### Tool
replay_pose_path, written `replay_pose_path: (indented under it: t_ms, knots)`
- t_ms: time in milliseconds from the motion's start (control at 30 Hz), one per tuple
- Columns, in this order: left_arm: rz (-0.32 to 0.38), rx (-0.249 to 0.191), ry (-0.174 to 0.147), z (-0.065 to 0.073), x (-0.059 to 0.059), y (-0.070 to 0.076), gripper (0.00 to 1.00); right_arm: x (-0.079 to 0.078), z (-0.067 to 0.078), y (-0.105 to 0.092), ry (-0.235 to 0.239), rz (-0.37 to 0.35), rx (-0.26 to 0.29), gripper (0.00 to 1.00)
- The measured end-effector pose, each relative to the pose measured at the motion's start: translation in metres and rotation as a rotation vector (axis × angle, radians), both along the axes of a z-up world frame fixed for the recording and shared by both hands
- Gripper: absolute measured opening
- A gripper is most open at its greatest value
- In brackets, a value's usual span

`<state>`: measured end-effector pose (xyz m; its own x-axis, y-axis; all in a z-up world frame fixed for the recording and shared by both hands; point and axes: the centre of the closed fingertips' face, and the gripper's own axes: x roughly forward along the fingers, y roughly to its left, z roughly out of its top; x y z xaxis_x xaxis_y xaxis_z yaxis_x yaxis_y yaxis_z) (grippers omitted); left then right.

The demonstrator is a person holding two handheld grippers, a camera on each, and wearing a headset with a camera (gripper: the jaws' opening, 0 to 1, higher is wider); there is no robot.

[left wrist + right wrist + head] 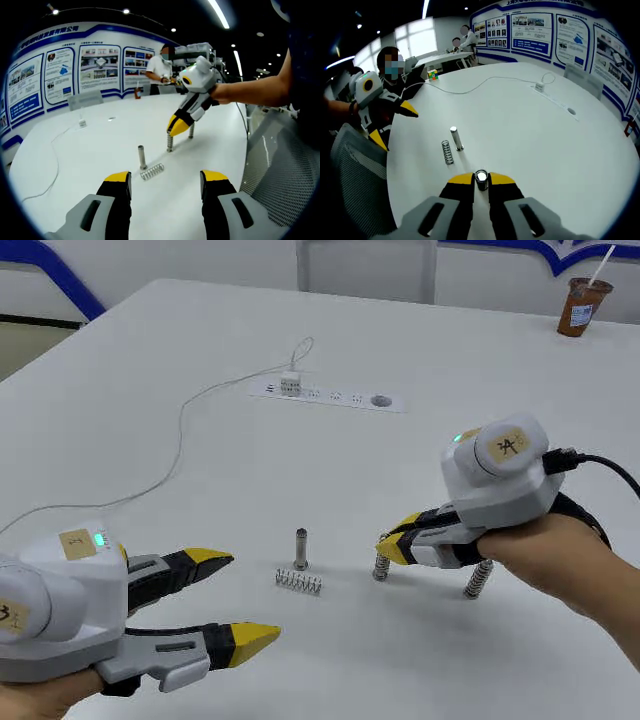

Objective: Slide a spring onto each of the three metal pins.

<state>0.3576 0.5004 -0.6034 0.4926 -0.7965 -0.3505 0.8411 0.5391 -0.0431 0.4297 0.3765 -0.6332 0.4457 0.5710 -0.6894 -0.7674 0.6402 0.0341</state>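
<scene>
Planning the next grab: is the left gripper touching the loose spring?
Apart. In the left gripper view, bare table shows between the open left gripper and the loose spring.

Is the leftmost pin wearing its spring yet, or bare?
Bare. The pin stands upright with smooth metal showing top to base, and the loose spring lies on its side on the table beside it.

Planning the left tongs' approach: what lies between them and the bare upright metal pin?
A loose coiled metal spring lies there, seen in the left gripper view.

A spring [298, 581] lies before the bare pin [301, 548] — two sprung pins [381, 566] rightward.
</scene>
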Motion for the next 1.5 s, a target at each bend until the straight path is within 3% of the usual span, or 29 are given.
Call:
replay_pose_path:
  t_ms: [300, 833, 1000, 1500]
  knots:
    - [-0.002, -0.002, 0.001, 0.000, 0.000, -0.001, 0.57, -0.001, -0.008, -0.001, 0.011, 0.005, -0.022, 0.12]
    - [0.004, -0.005, -0.003, 0.001, -0.001, 0.001, 0.57, -0.006, -0.005, -0.003, 0.000, 0.008, -0.043, 0.15]
    - [0.001, -0.005, -0.004, 0.001, -0.002, 0.000, 0.57, -0.011, 0.001, -0.003, -0.011, 0.009, -0.040, 0.17]
    - [0.000, -0.008, -0.011, 0.003, -0.002, 0.001, 0.57, -0.039, -0.010, -0.003, 0.017, 0.013, -0.049, 0.17]
